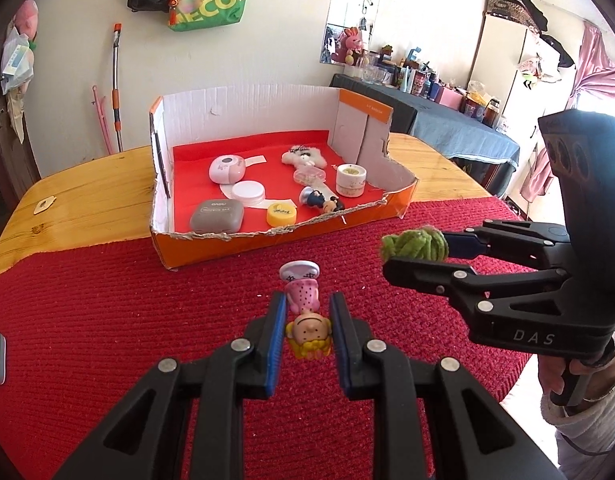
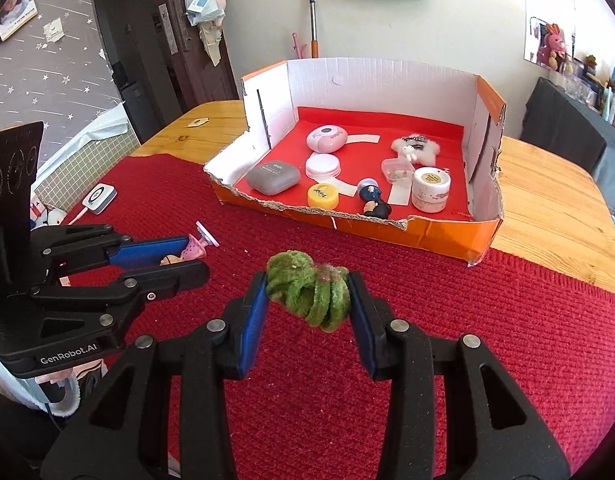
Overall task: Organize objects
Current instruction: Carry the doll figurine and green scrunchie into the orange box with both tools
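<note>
My left gripper point(image 1: 307, 312) is shut on a small doll figurine point(image 1: 305, 312) with yellow hair and a pink dress, held above the red mat; it also shows in the right wrist view point(image 2: 187, 250). My right gripper point(image 2: 307, 292) is shut on a green fuzzy yarn bundle point(image 2: 307, 292), seen in the left wrist view point(image 1: 413, 244) at the right. An orange cardboard box point(image 1: 267, 240) with a red floor stands ahead, holding several items: a grey case point(image 1: 216, 216), a yellow cap point(image 1: 281, 213), a white jar point(image 1: 350, 180).
A red knitted mat point(image 1: 107, 320) covers the near half of the wooden table point(image 1: 87, 184). A small white device point(image 2: 99, 197) lies at the mat's left edge. The box point(image 2: 447, 236) has a torn low front wall and tall back and side walls.
</note>
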Demonstrator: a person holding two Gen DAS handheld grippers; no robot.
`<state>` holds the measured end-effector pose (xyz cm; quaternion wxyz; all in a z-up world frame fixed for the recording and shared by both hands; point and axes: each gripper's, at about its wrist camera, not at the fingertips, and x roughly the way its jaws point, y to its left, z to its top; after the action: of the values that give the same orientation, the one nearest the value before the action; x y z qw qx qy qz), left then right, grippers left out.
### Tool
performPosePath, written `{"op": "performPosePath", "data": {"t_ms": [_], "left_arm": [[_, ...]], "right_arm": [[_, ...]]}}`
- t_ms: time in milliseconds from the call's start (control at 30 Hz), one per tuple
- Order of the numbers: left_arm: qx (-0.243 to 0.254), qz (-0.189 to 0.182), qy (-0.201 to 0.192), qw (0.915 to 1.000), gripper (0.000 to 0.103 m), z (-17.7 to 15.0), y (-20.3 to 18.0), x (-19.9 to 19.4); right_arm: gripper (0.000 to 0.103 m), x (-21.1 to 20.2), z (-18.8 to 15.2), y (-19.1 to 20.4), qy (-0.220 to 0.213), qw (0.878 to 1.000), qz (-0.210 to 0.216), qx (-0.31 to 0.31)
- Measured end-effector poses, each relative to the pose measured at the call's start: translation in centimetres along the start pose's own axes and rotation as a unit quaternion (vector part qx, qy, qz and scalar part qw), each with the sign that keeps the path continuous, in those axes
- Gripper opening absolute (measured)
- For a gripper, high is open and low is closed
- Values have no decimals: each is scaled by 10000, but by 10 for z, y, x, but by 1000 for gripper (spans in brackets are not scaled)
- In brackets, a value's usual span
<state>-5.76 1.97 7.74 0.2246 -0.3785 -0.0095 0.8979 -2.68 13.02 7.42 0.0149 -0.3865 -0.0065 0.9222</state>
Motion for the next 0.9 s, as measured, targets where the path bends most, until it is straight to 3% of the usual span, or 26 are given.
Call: {"op": "performPosePath", "data": {"t_ms": [400,700,900], "left_arm": [[-126,25,-120,9998,23,7,15,-9],[-33,241,-230,9994,23,32,30,-9],[13,301,-56,9995,23,57,41,11]], "right_arm": [[38,-2,7,4,-63,10000,28,-15],[38,5,37,2,-139,9998,-34,-158],[38,25,63,-6,-33,9996,-131,-239]]}}
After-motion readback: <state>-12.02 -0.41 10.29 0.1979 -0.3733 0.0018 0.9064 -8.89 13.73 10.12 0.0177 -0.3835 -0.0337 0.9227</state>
